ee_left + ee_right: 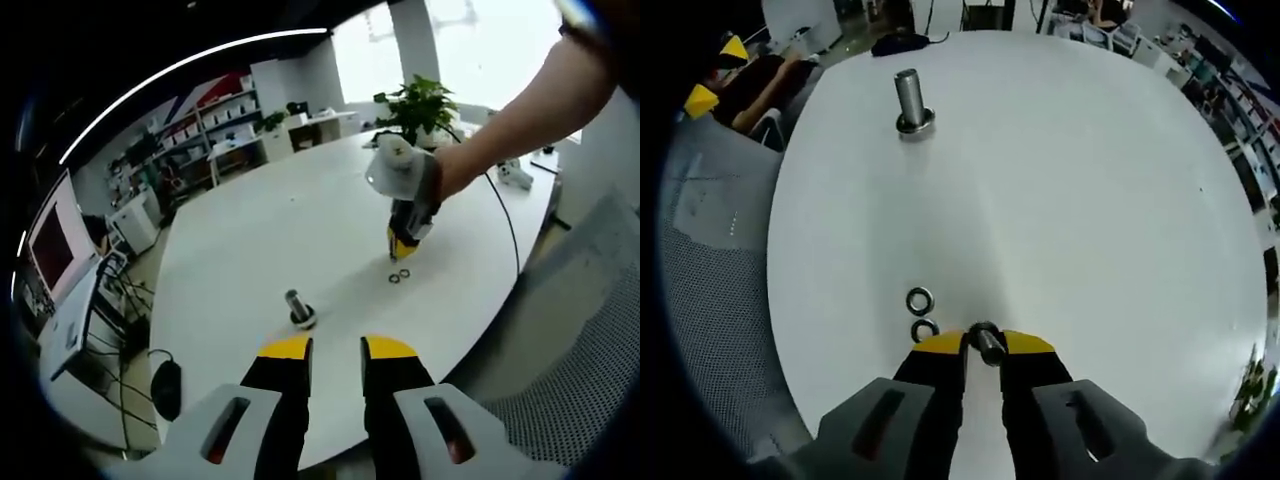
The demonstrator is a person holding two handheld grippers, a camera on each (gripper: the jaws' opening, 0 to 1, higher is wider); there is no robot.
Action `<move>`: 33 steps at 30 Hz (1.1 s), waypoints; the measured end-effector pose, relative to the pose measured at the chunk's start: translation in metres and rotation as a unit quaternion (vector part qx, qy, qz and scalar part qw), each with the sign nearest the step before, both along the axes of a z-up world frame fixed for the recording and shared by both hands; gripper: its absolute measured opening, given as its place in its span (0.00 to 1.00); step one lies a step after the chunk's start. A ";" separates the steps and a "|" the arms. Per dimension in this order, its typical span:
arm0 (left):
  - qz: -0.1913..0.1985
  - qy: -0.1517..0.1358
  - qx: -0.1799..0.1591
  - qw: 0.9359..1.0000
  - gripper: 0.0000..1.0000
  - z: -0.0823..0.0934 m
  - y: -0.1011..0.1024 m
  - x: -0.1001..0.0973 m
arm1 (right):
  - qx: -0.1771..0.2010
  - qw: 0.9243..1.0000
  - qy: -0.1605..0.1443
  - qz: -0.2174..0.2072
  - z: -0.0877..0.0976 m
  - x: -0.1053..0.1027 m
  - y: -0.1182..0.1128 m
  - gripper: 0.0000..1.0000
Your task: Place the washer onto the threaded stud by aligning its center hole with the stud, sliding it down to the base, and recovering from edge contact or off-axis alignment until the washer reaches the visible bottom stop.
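The right gripper (984, 342) pinches a washer (985, 340) edge-on between its yellow tips, low over the white table (1070, 180). Two more washers (920, 300) lie just left of it (flat, side by side). The stud (909, 98) stands upright well apart. The left gripper (336, 348) hovers near the stud (298, 305), jaws narrowly parted, holding nothing.
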State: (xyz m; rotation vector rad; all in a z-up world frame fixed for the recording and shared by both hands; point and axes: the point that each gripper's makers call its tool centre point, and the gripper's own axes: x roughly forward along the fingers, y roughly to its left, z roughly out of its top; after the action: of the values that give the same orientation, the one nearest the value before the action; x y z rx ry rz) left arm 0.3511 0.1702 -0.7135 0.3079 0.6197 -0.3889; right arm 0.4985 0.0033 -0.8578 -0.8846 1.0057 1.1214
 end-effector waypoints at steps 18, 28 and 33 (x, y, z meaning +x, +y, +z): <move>-0.001 0.005 0.003 1.000 0.17 -0.002 0.000 -0.001 | 0.016 0.999 0.018 -0.034 0.000 -0.007 -0.024 0.16; -0.003 0.010 0.006 1.000 0.17 -0.005 0.000 -0.002 | 0.056 0.997 0.033 -0.043 0.003 -0.025 -0.012 0.18; -0.002 0.012 0.008 1.000 0.17 -0.006 0.000 -0.002 | 0.048 0.998 0.040 -0.021 -0.008 -0.037 -0.003 0.18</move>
State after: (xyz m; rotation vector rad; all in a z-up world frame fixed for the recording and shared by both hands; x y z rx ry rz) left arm 0.3492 0.1707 -0.7193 0.3201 0.6456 -0.3924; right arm 0.4612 0.0007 -0.8656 -0.7440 1.0236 1.1675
